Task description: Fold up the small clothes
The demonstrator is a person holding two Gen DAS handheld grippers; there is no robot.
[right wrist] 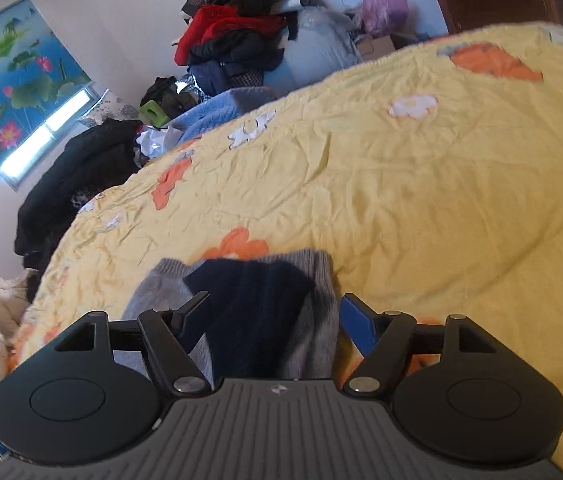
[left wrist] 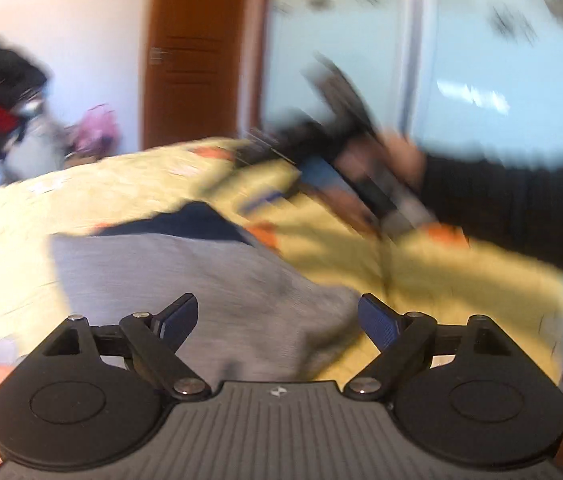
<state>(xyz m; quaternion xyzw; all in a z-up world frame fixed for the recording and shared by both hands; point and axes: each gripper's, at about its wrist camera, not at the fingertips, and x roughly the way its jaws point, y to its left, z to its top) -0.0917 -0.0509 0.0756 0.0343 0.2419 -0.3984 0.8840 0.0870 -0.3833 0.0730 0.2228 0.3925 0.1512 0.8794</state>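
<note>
Grey knitted small garment (right wrist: 313, 276) with one dark navy part (right wrist: 257, 312) lies on the yellow flowered bedsheet (right wrist: 421, 200), directly ahead between the spread fingers of the right gripper (right wrist: 275, 314). One left gripper (left wrist: 277, 320) is also released, grey cloth just ahead of it. Left view is blurred; the garment's near edge is hidden behind both tools

We see daylight from the window (right wrist: 47, 130), its strip glaring white. The left wrist view is badly motion-blurred, the door (left wrist: 197, 52) and arm (left wrist: 513, 208) smeared. The right wrist view is sharp, the quilt (right wrist: 421, 184) evenly lit. Fisheye bending curves both views' edges and darkens the corners.
</note>
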